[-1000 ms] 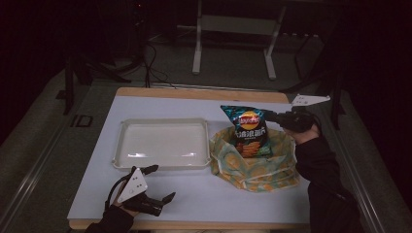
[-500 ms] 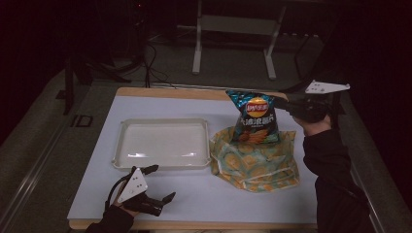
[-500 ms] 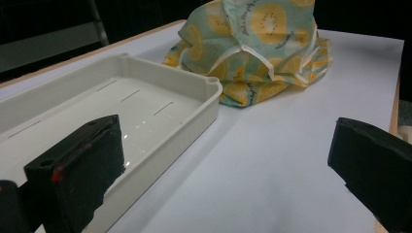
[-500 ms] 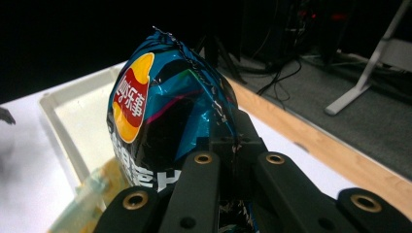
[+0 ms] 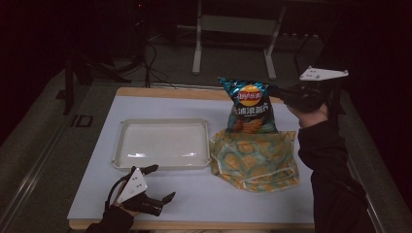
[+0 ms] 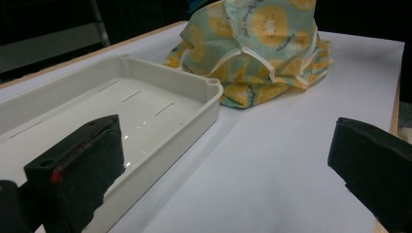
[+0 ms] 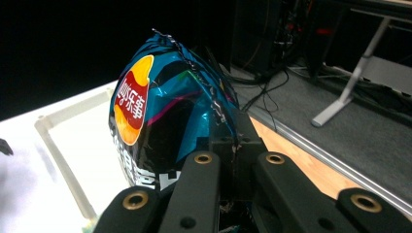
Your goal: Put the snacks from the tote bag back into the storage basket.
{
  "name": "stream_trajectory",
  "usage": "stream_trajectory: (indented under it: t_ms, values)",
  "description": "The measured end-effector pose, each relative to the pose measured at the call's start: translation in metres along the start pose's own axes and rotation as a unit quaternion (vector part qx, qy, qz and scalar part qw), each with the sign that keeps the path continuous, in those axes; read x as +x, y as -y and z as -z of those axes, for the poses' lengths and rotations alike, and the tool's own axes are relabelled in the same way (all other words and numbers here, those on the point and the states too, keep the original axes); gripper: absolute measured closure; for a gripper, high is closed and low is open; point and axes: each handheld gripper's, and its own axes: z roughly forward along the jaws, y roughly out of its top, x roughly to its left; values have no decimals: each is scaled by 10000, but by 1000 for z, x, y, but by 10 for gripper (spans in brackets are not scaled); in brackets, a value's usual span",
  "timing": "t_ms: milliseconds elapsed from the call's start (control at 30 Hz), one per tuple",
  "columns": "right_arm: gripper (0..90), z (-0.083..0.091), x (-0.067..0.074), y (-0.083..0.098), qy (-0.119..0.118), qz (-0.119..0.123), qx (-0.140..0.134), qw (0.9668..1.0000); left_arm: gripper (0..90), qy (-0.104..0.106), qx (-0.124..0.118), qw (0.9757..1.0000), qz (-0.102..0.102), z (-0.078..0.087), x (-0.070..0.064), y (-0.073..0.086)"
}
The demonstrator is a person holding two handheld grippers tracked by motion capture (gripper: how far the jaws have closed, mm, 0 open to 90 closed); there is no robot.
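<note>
My right gripper (image 5: 279,94), clamped on the chip bag (image 5: 249,106), has lifted it clear of the patterned cloth bag (image 5: 255,158), upper right; removal looks done. My left gripper (image 5: 158,187) idles wide open, lower left.

Left claw (image 5: 155,187) rests low with jaws spread wide — right claw (image 5: 279,94) is raised, jaws clamped, forearm upright.

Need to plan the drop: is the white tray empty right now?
Empty. The white tray shows a bare floor in the high view and the left gripper view; the chip bag is held above the fabric bag.
</note>
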Motion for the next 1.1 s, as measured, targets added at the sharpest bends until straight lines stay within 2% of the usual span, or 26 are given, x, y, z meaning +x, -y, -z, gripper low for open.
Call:
stream_trajectory:
  t_ms: [500, 733, 900, 1100]
  values:
    - [900, -41, 39, -29, -200, 197, -48, 9996, 3, -1, -12, 10000, -11, 0, 0, 0]
    - [900, -62, 56, -40, -322, 189, -92, 9993, 3, 5, -3, 10000, -37, 2, -1, 0]
    - [900, -77, 69, -45, -368, 246, -112, 9990, 3, 8, -8, 10000, -55, 2, -1, 0]
    - [900, -97, 84, -46, -526, 189, -136, 9983, 3, 13, -2, 10000, -62, 3, -1, 0]
